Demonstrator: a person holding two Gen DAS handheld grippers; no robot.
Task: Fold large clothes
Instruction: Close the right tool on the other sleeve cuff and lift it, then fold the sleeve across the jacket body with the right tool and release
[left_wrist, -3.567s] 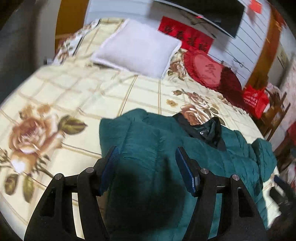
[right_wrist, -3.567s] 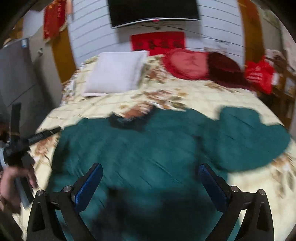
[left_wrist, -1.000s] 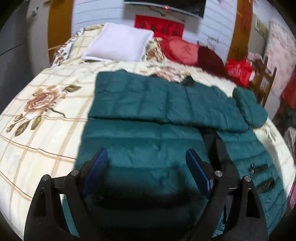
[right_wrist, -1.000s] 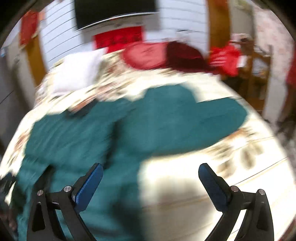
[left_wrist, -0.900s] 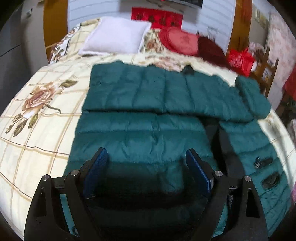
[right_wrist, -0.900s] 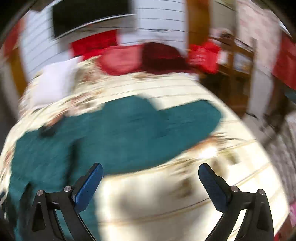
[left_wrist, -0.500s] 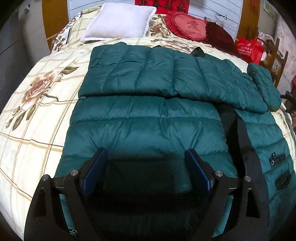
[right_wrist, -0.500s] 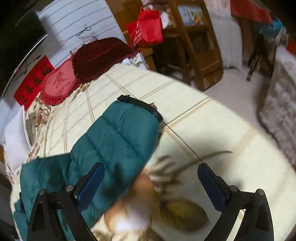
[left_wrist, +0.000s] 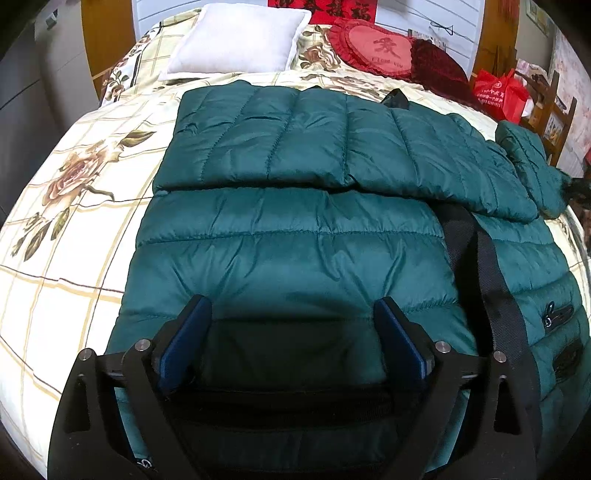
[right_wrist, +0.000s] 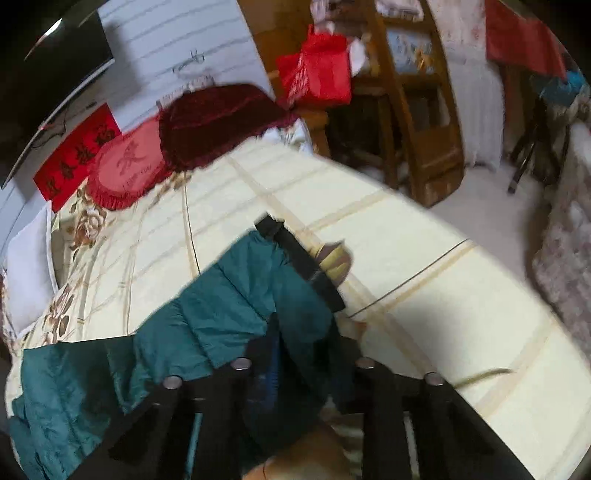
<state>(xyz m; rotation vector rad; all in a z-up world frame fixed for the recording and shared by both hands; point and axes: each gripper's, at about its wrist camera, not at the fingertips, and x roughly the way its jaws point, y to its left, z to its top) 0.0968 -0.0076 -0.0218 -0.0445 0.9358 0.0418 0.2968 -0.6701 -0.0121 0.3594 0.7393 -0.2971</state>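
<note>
A dark green quilted jacket (left_wrist: 295, 258) lies spread on the bed, one sleeve (left_wrist: 295, 136) folded across its chest. My left gripper (left_wrist: 291, 306) hovers over the lower hem. Its jaws stand wide and are still opening, with the jacket below them and nothing pinched. The other sleeve (right_wrist: 229, 306) stretches out toward the bed's right side and ends in a black cuff (right_wrist: 299, 258). My right gripper (right_wrist: 306, 347) is closing there, and a bunch of sleeve fabric is squeezed between its narrow jaws just behind the cuff.
The floral checked bedspread (left_wrist: 74, 206) runs round the jacket. A white pillow (left_wrist: 236, 40) and red cushions (left_wrist: 373, 48) lie at the headboard. Past the bed's right edge stand a red bag (right_wrist: 317, 70), a wooden chair (right_wrist: 417, 110) and bare floor (right_wrist: 491, 206).
My right gripper swung right, out along the sleeve to the cuff end, and its wide jaws came together on the fabric. The left gripper sank a little closer to the hem.
</note>
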